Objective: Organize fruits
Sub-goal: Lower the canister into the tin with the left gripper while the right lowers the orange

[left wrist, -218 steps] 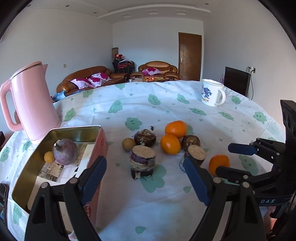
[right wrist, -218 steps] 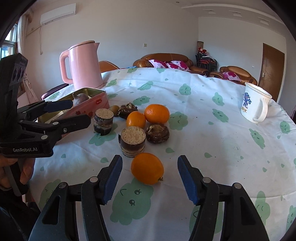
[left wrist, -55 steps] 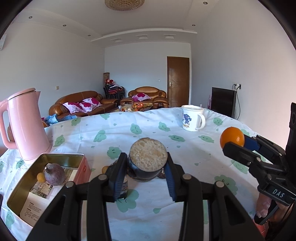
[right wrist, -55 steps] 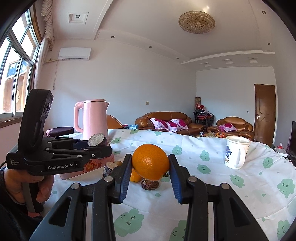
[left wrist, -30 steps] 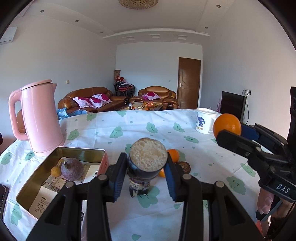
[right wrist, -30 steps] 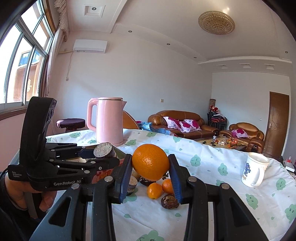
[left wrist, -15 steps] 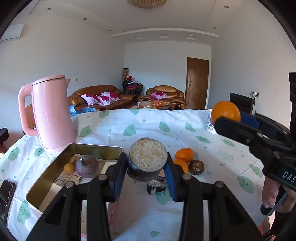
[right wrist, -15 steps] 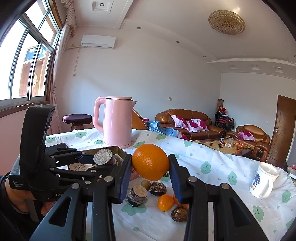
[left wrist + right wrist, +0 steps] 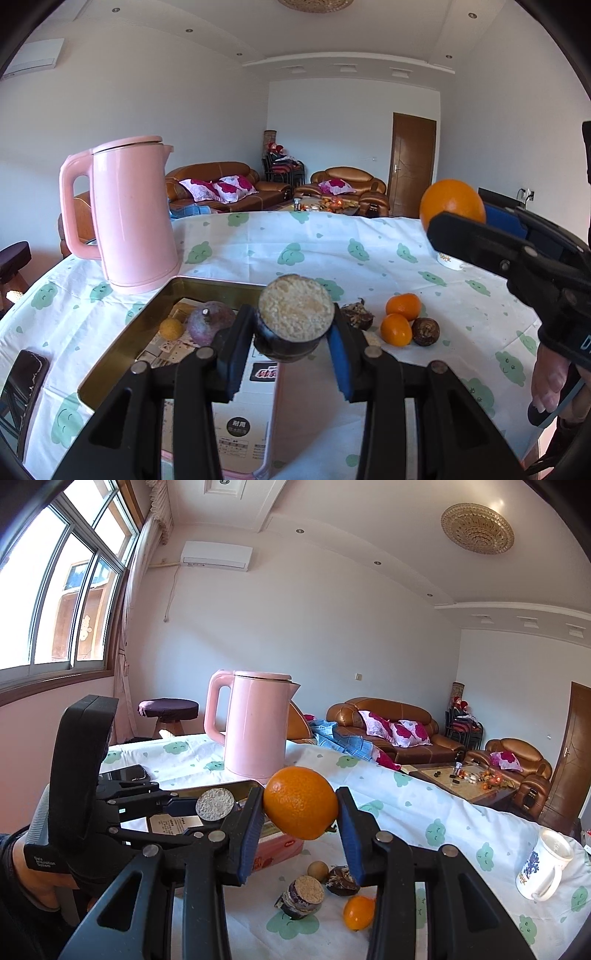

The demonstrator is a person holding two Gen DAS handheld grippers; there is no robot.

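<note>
Your left hand-held gripper [image 9: 295, 343]: blue pads pinch a cut dark-skinned fruit piece [image 9: 295, 317], its pale grainy cut face turned toward the camera. You hold it in the air over the near wall of the metal tin [image 9: 122, 339].

Your right hand-held gripper [image 9: 301, 830]: pads clamp a large orange [image 9: 301, 806], lifted clear of the table [image 9: 443, 819]. In the left wrist view the same orange [image 9: 452, 201] shows at the right, above the table's right side.

Metal tin, gold inside, pink outside, near the table's left edge: holds a round purple fruit [image 9: 209, 325] and, just beside it, a small yellow fruit [image 9: 171, 328], both lying on printed paper.

Loose on the tablecloth, to the right of the tin:
- two small oranges [image 9: 400, 317], touching;
- a brown round fruit [image 9: 425, 331] just beside them;
- a dark wrinkled fruit [image 9: 356, 314] partly hidden behind your left gripper's pad;
- a second cut fruit piece [image 9: 303, 895], cut face up;
- a small tan round fruit [image 9: 317, 869].

Other items: pink electric kettle [image 9: 129, 214] standing upright behind the tin, near the far left edge; white mug [image 9: 543, 864] with a blue print toward the table's right side; dark phone [image 9: 20, 384] at the left edge.
</note>
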